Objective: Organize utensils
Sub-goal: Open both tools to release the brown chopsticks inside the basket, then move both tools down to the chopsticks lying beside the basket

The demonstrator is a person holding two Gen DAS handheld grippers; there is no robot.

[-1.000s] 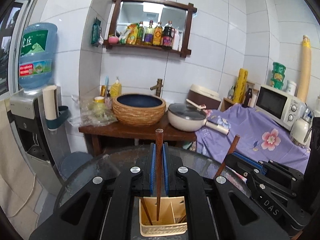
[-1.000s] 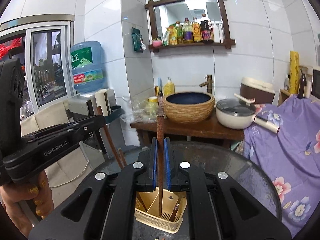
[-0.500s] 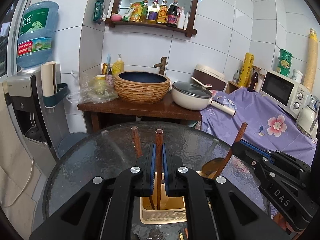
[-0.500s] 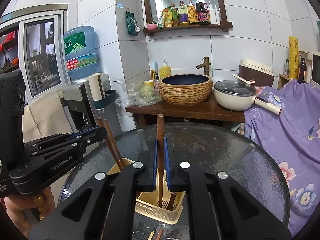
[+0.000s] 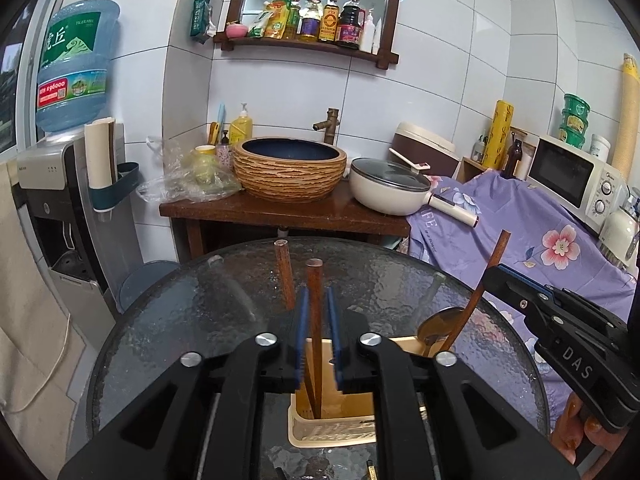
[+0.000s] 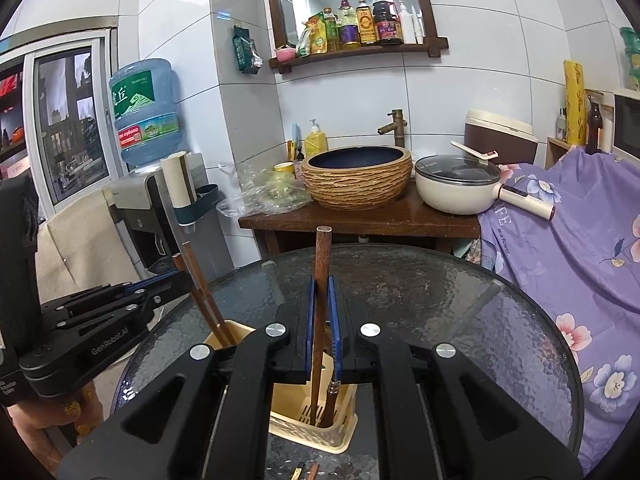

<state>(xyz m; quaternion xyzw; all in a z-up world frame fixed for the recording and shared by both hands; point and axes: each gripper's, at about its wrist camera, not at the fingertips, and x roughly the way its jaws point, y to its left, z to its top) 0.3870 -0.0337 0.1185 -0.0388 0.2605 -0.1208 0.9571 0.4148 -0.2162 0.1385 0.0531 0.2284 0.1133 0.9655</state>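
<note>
A cream slotted utensil holder stands on the round glass table. My left gripper is over it, jaws opening. A wooden utensil handle stands between the pads with a thin gap each side, its lower end in the holder. A second wooden handle leans beside it. My right gripper is shut on another wooden handle whose lower end sits in the holder's right compartment. In the left wrist view the right gripper appears at the right, above a spoon bowl.
Small dark utensils lie on the glass in front of the holder. Behind the table stands a wooden stand with a woven basin and a lidded pot. Purple floral cloth is at the right, a water dispenser at the left.
Both grippers came down, lowering their wooden handles into the holder. The left pads have parted slightly from their handle. The right stays clamped.
</note>
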